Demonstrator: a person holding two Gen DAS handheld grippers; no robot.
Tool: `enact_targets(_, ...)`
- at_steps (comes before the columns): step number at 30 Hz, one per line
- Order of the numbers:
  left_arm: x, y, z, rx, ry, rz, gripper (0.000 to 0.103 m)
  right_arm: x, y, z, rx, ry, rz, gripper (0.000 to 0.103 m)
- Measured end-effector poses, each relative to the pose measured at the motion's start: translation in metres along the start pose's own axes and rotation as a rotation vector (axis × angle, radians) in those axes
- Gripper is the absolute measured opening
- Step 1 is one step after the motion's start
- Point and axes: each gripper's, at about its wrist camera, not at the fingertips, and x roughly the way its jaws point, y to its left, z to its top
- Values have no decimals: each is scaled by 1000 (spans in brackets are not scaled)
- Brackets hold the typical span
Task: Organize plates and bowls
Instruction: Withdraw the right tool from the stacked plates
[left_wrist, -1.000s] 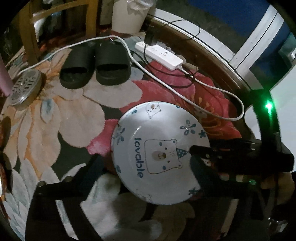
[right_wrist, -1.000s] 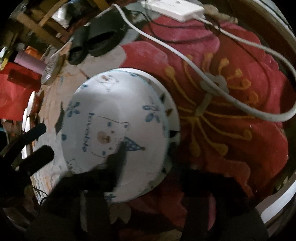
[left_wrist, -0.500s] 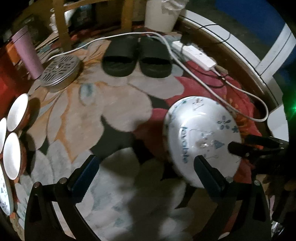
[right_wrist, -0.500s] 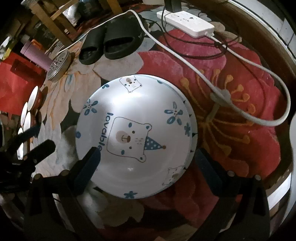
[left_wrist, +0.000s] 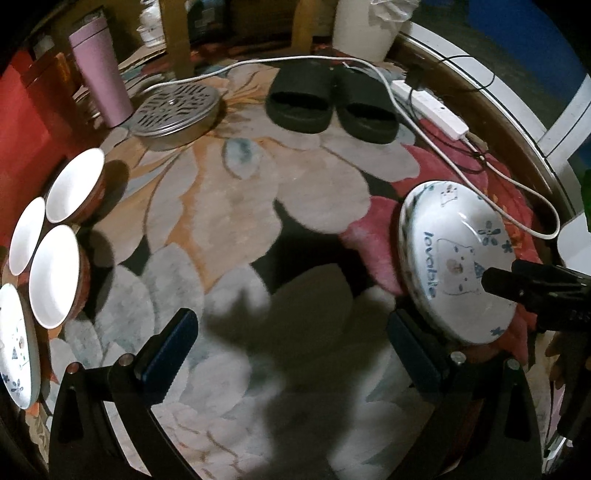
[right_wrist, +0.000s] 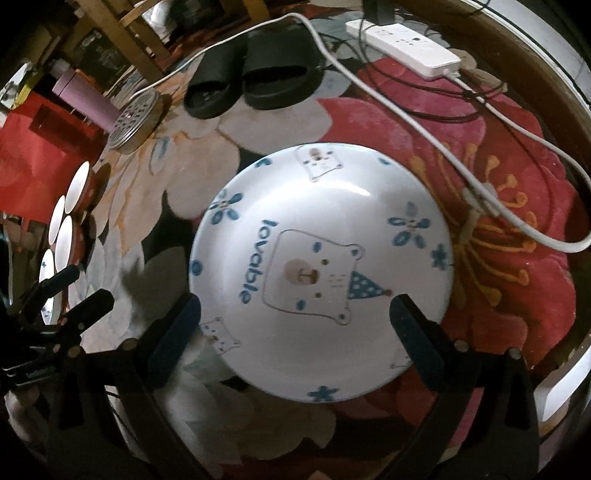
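Right tongs stand fully apart above the bear plate, masking its lower rim. Left tongs stand apart, empty; a second plate is cropped at frame edge.

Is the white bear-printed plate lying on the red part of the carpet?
Yes, the white bear-printed plate rests on the carpet's red flower area, seen around its right side.

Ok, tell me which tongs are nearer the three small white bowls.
Left. The left tongs hang open over the rug just beside the small white bowls; the right tongs are open over the bear plate, well across the rug.
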Motion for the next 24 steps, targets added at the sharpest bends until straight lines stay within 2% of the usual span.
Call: enact_targets(24, -12, 67, -30, -82, 10, 58, 102, 22, 58, -7, -69, 37, 35, 103)
